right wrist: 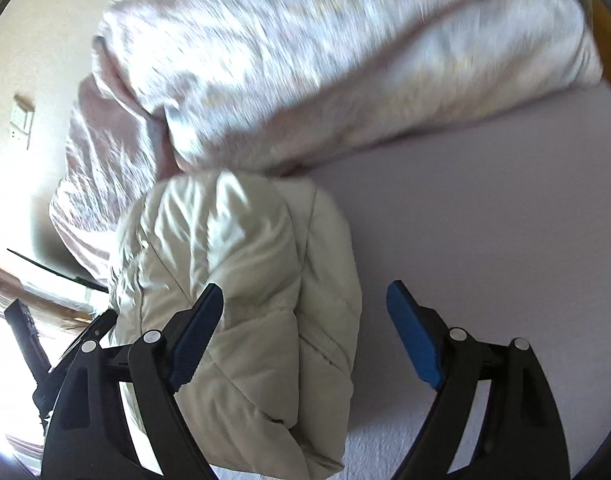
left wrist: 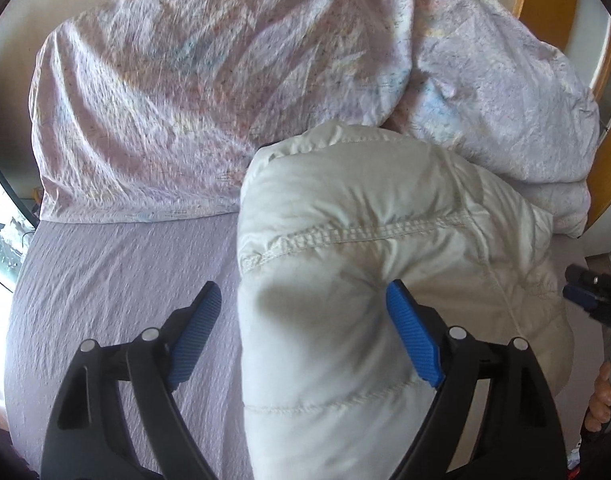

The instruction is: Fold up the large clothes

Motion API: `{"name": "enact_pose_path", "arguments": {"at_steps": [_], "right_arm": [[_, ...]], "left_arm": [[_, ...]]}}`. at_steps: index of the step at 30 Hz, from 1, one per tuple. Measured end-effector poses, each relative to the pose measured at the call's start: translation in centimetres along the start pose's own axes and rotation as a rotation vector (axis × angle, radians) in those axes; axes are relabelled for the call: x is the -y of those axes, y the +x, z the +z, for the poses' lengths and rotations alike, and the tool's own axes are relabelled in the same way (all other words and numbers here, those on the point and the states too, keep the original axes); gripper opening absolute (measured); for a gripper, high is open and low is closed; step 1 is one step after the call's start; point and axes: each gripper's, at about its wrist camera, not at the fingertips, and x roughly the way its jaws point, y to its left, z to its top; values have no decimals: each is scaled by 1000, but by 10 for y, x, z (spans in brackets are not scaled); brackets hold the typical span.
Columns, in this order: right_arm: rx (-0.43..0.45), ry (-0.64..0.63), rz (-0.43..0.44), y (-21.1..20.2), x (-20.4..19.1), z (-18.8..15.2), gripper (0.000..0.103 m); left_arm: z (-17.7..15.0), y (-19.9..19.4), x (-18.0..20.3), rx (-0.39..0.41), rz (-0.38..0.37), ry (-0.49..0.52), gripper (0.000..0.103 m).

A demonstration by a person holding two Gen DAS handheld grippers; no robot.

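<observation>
A cream quilted puffer jacket (left wrist: 365, 272) lies bundled and folded on a lilac bed sheet (left wrist: 117, 280). My left gripper (left wrist: 303, 332) is open, its jaws wide apart, just above the jacket's left part; the right blue pad (left wrist: 413, 340) rests against the fabric. In the right wrist view the same jacket (right wrist: 245, 280) lies left of centre. My right gripper (right wrist: 305, 332) is open and empty over the jacket's right edge and the sheet. The right gripper also shows at the right edge of the left wrist view (left wrist: 593, 292).
Pale floral pillows (left wrist: 185, 100) lie piled at the head of the bed, behind the jacket, also in the right wrist view (right wrist: 325, 60). A wooden headboard (left wrist: 609, 168) is at the right. Bare sheet (right wrist: 485, 220) lies right of the jacket. A wall switch (right wrist: 23, 120) is at the left.
</observation>
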Motion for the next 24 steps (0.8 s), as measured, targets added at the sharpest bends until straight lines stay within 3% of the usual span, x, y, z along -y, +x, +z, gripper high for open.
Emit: {"name": "enact_pose_path", "arguments": {"at_steps": [5,8,16,24], "right_arm": [[19,-114,6,-17,-27,-18,57],[24,-156,14,-22,-37,-27,49],[-88,-165,-84,16,-35,-46,45],[-122,-105,-98,29,-16,-57,46]], "left_arm": [[-3,-9,17,15,-29,32,84],[-6,-7,24,6,-36,52,84],[-15,6,26,-26,-36,53,90],[-19,9,29,-36,-29,45,94]]}}
